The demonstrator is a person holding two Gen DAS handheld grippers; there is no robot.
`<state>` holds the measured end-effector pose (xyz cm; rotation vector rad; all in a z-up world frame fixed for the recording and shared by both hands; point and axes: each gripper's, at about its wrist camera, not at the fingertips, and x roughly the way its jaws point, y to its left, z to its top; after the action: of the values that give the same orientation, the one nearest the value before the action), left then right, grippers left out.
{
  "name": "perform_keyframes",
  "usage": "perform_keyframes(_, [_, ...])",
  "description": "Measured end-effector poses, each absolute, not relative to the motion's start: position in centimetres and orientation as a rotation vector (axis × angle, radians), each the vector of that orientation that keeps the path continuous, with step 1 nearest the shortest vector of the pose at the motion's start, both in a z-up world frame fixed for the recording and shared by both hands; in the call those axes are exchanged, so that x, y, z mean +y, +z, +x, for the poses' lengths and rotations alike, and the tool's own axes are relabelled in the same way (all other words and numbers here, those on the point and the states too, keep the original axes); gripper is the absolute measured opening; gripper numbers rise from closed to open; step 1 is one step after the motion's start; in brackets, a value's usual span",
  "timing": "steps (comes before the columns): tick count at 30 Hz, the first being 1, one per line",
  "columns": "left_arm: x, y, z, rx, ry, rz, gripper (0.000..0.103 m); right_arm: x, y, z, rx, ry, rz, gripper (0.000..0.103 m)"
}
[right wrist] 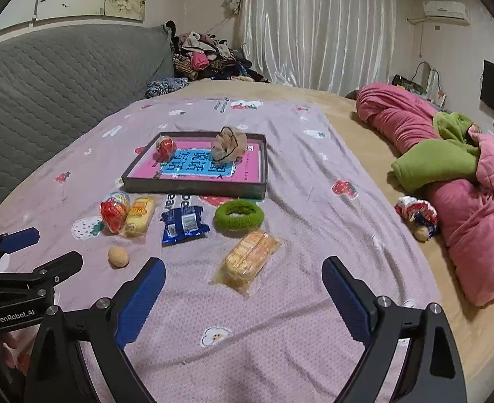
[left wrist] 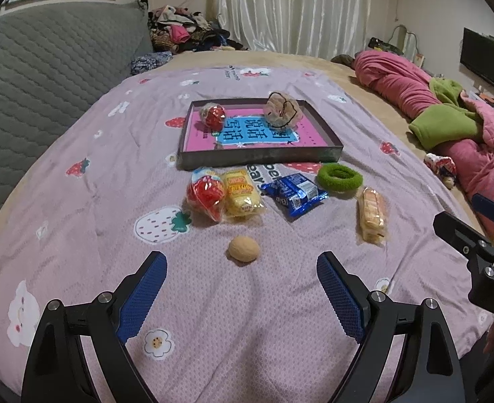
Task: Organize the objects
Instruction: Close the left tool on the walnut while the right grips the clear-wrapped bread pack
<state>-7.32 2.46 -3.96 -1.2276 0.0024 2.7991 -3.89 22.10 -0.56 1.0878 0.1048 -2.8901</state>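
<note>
Items lie on a lilac strawberry-print bedsheet (left wrist: 79, 208). Shallow dark cardboard tray (left wrist: 260, 159) holds a red foil-wrapped sweet (left wrist: 214, 116) and a beige mesh pouch (left wrist: 282, 109) (on a pink-and-blue printed sheet). In front of the tray: red-and-yellow snack packets (left wrist: 225, 194), blue foil wrapper (left wrist: 294, 193), green fuzzy ring (left wrist: 339, 176), clear-wrapped wafer pack (right wrist: 250, 258), round tan walnut (left wrist: 243, 249). Left gripper (left wrist: 242, 288) stands wide open and empty, just short of the walnut. Right gripper (right wrist: 243, 292) likewise spread and empty, near the wafer pack.

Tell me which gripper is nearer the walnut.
Left. The left gripper hangs open just short of the walnut; the right gripper, also open, sits off to its right.
</note>
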Motion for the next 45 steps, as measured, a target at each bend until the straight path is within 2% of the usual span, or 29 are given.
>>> perform_keyframes(7, [2.8,-6.3,-7.3,0.01,2.782,-1.263,0.092,22.8,-2.4,-4.0,0.058,-2.881,1.121,0.095])
perform_keyframes(20, [1.9,-8.8,-8.0,-0.103,2.766,-1.296,0.092,23.5,-5.4,-5.1,-0.027,-2.857,1.147,0.095])
perform_keyframes(45, [2.6,-12.0,-13.4,-0.1,2.736,-1.362,0.092,23.6,-9.2,-10.5,-0.073,-2.838,1.3,0.095])
